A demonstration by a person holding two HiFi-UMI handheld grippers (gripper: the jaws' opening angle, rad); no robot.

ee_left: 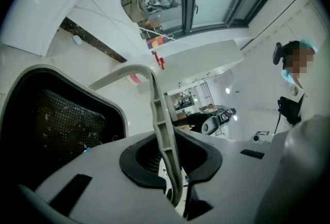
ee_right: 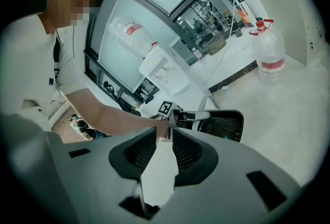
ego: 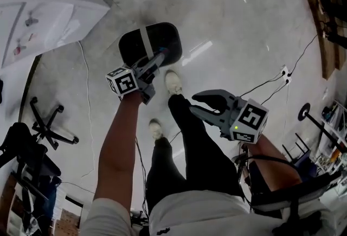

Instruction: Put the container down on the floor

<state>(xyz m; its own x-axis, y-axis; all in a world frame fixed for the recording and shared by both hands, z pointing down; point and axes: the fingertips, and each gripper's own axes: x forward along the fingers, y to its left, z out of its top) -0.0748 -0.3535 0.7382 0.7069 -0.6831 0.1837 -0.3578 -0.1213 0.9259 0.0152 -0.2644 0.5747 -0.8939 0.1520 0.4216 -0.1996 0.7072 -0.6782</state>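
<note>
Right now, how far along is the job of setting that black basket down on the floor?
Done: the container is off the ground, its grey handle clamped in the left gripper's fingers. In hand: it hangs low over the floor and does not seem to rest there yet. Left: set it down and let go. The right gripper is empty, fingers slightly apart.

Lower centre, the right gripper (ee_right: pixel 165 136) has its jaws slightly apart, nothing between them. Just above, a bare arm (ee_right: pixel 111 117) reaches from the left to the left gripper (ee_right: pixel 201 115), which meets the black mesh container (ee_right: pixel 224 126); a water bottle (ee_right: pixel 269 52) stands upper right
</note>
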